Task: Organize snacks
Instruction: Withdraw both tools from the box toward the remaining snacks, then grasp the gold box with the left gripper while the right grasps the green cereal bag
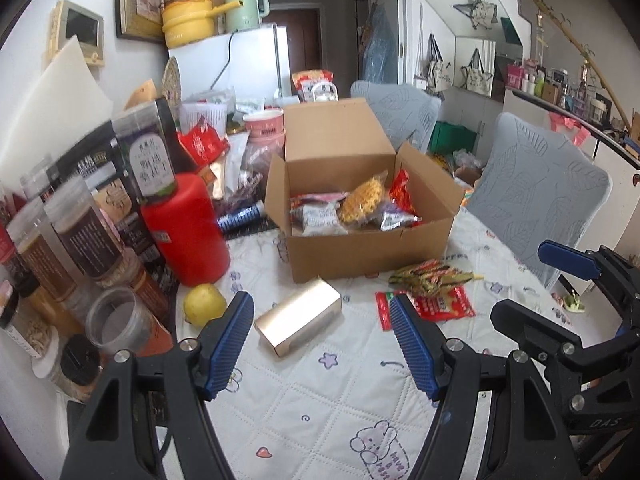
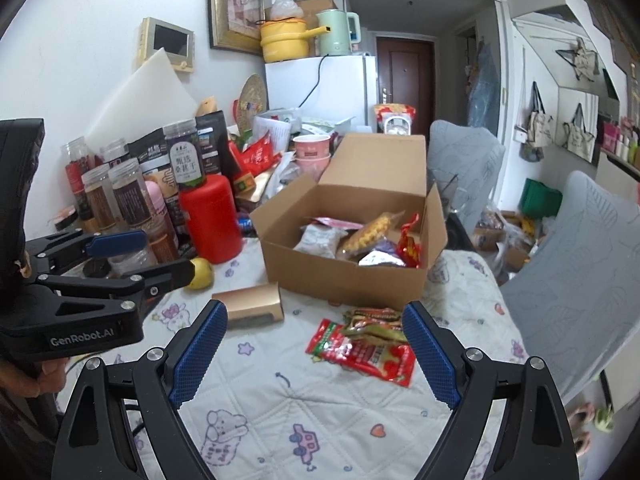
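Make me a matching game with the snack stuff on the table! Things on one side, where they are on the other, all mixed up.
Things:
1. gold box
2. yellow waffle snack
3. red snack packet
4. lemon

Places:
A. inside the cardboard box
B. next to the red bottle
C. flat on the table, under a greenish packet
D. on the table by the cardboard box's front left corner

Pairs: 1-D, 2-A, 3-C, 4-B

Bare tablecloth (image 2: 320,412) lies free before the cardboard box (image 2: 344,280); jars (image 1: 76,232) crowd left.
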Available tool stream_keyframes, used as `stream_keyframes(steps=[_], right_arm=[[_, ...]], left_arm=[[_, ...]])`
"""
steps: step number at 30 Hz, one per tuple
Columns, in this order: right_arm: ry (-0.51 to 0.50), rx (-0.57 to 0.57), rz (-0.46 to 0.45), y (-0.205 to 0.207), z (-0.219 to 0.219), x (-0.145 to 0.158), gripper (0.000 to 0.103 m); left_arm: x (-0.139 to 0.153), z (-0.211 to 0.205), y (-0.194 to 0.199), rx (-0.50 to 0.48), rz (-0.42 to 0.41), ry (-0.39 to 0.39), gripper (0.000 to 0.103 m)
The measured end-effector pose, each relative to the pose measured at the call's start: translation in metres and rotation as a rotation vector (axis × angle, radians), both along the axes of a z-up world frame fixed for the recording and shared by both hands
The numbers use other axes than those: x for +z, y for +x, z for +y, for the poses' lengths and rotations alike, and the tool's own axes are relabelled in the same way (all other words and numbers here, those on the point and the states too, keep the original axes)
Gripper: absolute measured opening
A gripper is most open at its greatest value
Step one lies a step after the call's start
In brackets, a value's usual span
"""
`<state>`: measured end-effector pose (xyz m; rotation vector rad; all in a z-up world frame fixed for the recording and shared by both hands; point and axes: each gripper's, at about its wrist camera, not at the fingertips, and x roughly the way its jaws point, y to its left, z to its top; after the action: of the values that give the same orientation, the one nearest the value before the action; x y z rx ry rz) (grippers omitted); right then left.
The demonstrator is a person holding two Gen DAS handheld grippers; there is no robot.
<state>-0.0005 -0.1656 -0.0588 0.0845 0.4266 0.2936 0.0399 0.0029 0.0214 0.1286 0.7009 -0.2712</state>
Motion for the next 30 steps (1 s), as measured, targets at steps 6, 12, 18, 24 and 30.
stream_keyframes(steps=[6,12,18,24,30], right_arm=[[0.029,0.029,0.040,0.012,0.007,-0.026,0.090],[0.039,0.013,0.052,0.022,0.006,-0.043,0.090],[0.049,0.015,0.065,0.037,0.001,-0.053,0.090],[0.041,0.001,0.079,0.052,-0.003,-0.059,0.090],[0.067,-0.014,0.105,0.069,-0.010,-0.066,0.090]], left_arm=[[-0.031,0.007,0.012,0.001,0.080,-0.030,0.070],[-0.054,0.015,0.028,-0.003,0.114,-0.048,0.070],[-0.070,0.017,0.049,-0.021,0.133,-0.047,0.070],[-0.090,0.015,0.077,-0.044,0.165,-0.027,0.070],[-0.105,0.015,0.105,-0.061,0.196,0.005,0.070]])
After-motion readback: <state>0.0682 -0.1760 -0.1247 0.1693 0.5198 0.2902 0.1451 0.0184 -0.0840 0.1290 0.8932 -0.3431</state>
